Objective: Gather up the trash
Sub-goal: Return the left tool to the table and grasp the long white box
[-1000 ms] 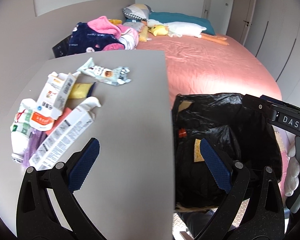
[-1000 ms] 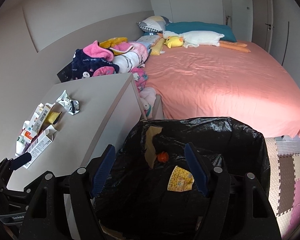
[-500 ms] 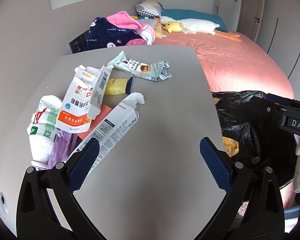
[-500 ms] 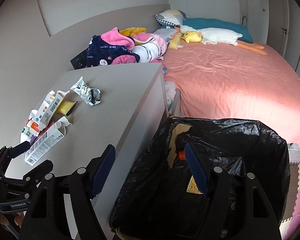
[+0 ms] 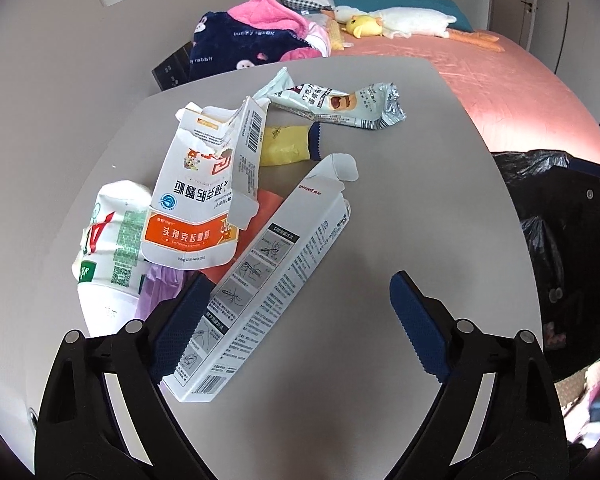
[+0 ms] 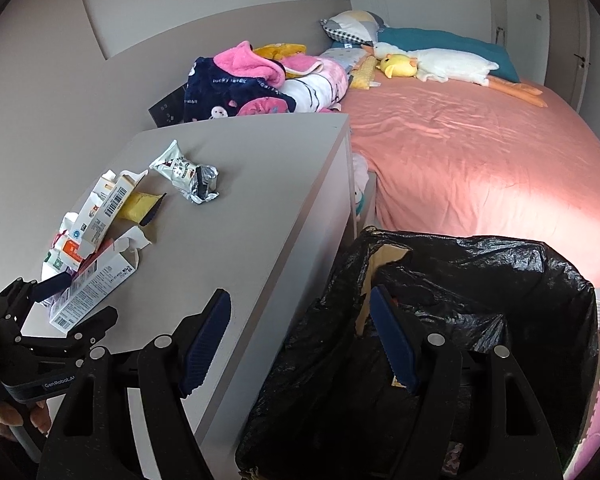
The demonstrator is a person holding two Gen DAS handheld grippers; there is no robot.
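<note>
Trash lies on the grey cabinet top (image 5: pixel 400 208): a long white box (image 5: pixel 268 280), a torn white and orange carton (image 5: pixel 196 204), a white and green bottle (image 5: pixel 108 248), a yellow packet (image 5: pixel 284 145) and a silver snack wrapper (image 5: pixel 340 106). My left gripper (image 5: pixel 300 328) is open, its left finger beside the long white box, which lies between the jaws. In the right wrist view the left gripper (image 6: pixel 72 300) sits around the box (image 6: pixel 94 290). My right gripper (image 6: pixel 300 340) is open and empty above the black trash bag (image 6: pixel 480 320).
A pink bed (image 6: pixel 480 152) with a duck plush (image 6: pixel 432 62) and pillows lies behind. Piled clothes (image 6: pixel 252 84) sit at the cabinet's far end. The bag (image 5: pixel 560 240) stands right of the cabinet.
My left gripper moved left from the bag over the cabinet and closed in on the trash pile, now straddling the long white box. My right gripper shifted left slightly, staying over the bag.
</note>
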